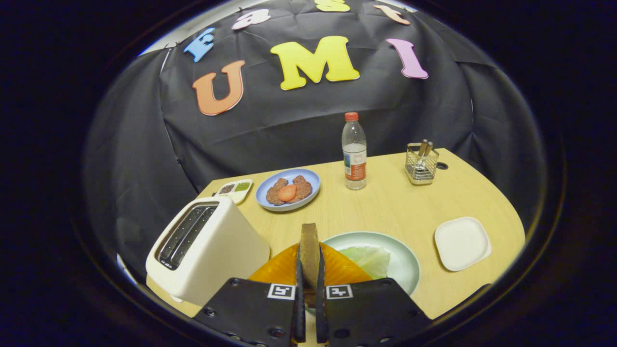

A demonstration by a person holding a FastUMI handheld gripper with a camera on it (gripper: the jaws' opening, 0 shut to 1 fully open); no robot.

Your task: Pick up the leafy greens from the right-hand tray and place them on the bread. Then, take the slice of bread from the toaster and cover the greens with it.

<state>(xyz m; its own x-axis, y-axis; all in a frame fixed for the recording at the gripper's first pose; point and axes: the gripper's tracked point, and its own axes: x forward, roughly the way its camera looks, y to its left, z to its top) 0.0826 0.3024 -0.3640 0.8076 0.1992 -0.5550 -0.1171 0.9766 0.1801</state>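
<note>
A brown slice of bread (309, 238) stands edge-on between my fingers, and my gripper (309, 262) is shut on it. It hangs above an orange ribbed piece (274, 270) that lies at the near left of a pale green plate (406, 262). A light green leaf (368, 260) lies on that plate, just right of the fingers. The white toaster (207, 250) stands close on the left, its two slots dark. Whatever lies directly under the held slice is hidden by the fingers.
A white square tray (462, 242) sits to the right. Farther back are a blue plate (311, 178) with meat pieces and a tomato slice, a small condiment dish (234, 189), a water bottle (354, 154) and a wire cutlery basket (422, 166).
</note>
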